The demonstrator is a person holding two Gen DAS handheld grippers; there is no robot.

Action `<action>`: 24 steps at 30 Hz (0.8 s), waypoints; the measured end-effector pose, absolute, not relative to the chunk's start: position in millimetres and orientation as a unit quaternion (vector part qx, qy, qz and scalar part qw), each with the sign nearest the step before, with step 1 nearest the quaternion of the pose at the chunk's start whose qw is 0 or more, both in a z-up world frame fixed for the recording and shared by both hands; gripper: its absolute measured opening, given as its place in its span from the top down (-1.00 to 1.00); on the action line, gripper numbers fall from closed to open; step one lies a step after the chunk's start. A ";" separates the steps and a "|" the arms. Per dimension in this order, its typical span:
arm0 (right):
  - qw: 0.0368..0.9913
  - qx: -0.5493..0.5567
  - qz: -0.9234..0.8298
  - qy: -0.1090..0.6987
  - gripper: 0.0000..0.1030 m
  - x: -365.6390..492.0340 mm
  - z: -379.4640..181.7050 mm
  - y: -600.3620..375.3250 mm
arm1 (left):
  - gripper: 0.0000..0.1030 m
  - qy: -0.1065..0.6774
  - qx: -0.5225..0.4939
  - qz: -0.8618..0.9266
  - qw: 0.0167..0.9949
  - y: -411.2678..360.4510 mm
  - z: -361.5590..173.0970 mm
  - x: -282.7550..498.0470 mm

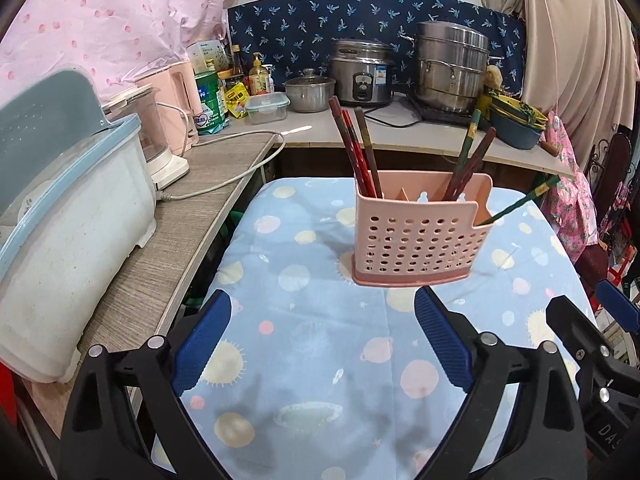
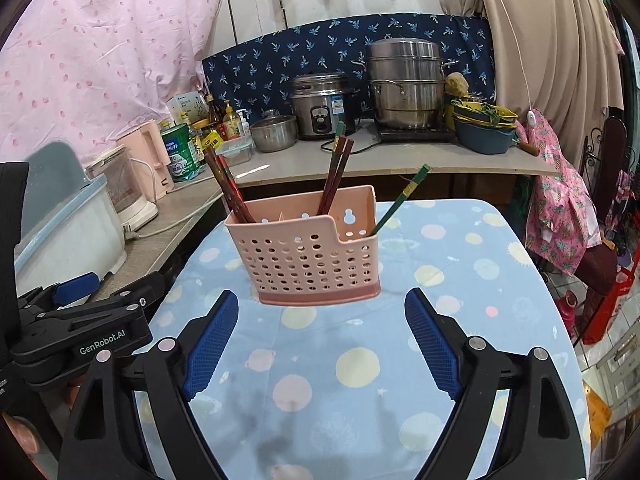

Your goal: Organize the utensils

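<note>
While the pink holder (image 1: 422,236) stands upright near the far edge of the tabletop (image 1: 304,360), on its blue planet-print cloth, all the chopsticks in view are already in it. A dark red bunch (image 1: 358,148) leans out of the far-left corner of the holder, and I count three sticks there. A second bunch (image 1: 468,160) stands towards the right, about three sticks, one with a green top; they overlap, so the count is unsure. One green stick (image 1: 520,202) lies tilted out over the low notch at the right end. No loose utensil shows on the cloth.

The left gripper (image 1: 322,336) and the right gripper (image 2: 322,336) hang just short of the holder's near side, side by side, fingers spread wide with nothing between them.

The step in hand looks like tidying what is in the holder. To do it well, take the tilted green stick by its free upper part, lift it clear of the notch and stand it with its mates, while the other gripper steadies the light plastic holder by its rim so it does not tip or slide on the cloth.

Behind, the kitchen counter (image 1: 360,136) carries one rice cooker (image 1: 362,76) and one stacked steamer pot (image 1: 450,68).
</note>
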State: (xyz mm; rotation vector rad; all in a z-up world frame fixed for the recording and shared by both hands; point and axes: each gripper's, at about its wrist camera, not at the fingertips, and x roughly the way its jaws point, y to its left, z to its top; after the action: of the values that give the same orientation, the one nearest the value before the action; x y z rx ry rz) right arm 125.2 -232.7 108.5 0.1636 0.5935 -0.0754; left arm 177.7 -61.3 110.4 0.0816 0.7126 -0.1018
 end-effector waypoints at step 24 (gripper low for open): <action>0.938 0.070 -0.076 0.330 -0.88 109.0 79.6 -239.1 | -0.79 0.390 0.060 -0.038 0.918 -64.0 76.1 158.5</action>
State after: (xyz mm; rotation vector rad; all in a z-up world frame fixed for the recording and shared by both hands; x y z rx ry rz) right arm 109.0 -239.1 79.6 0.1422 0.6735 -0.1547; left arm 158.5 -64.0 76.1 0.1225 0.8018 -0.0783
